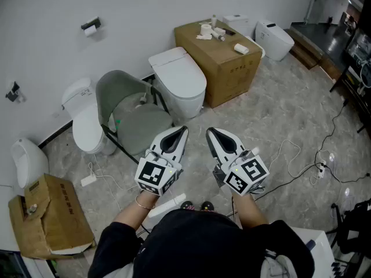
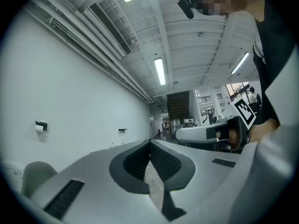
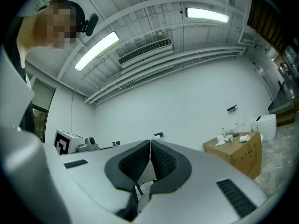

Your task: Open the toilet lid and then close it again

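Observation:
A white toilet (image 1: pixel 178 80) stands against the far wall with its lid down flat. My left gripper (image 1: pixel 181 131) and right gripper (image 1: pixel 212 132) are held side by side close to my body, a good way short of the toilet and pointing toward it. Both are shut with nothing between the jaws. In the left gripper view the tips of the left gripper (image 2: pixel 150 142) meet and the camera looks up at the ceiling. The right gripper (image 3: pixel 150 142) also shows its jaws pressed together.
A grey-green chair (image 1: pixel 134 116) stands just left of the toilet. A cardboard box (image 1: pixel 223 55) with small items on top is to its right. More white fixtures (image 1: pixel 85 117) line the wall, another box (image 1: pixel 47 216) is at the near left, and cables (image 1: pixel 316 167) run over the floor at right.

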Demonstrator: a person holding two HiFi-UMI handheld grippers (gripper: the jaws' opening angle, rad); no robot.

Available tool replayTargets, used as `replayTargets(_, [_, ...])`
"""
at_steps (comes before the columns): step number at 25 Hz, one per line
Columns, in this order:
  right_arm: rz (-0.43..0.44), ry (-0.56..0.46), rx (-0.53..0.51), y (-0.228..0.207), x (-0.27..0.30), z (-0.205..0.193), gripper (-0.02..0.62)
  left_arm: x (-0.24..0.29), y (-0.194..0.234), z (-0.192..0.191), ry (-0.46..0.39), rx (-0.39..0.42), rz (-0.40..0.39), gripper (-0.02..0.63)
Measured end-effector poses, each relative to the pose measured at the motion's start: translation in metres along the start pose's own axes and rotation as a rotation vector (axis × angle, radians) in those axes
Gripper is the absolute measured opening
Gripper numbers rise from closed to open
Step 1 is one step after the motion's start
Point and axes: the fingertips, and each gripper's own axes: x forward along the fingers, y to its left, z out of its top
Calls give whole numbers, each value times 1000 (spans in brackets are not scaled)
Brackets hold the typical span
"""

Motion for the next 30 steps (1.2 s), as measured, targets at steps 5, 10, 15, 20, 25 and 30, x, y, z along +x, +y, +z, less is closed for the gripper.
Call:
replayTargets(5, [-1, 3, 2, 1, -1, -3, 21, -2, 0, 0, 6, 4, 2, 3])
replayTargets(10, [13, -38, 47, -4, -5, -3, 21, 2, -6, -7, 18, -4, -9, 3])
replayTargets(15, [26, -63, 51, -14, -13, 1, 21, 9, -12, -11, 35, -5, -3, 3])
replayTargets(20, [20, -64, 37, -35, -22, 5, 23, 26, -19, -14, 34, -12, -2, 3])
replayTargets(25, [55, -87, 59, -53, -33, 13, 23, 47, -29, -12, 39, -11, 5, 3])
replayTargets(30, [89, -74, 65, -66, -44, 13, 23, 62, -43, -13, 43, -1, 20, 3])
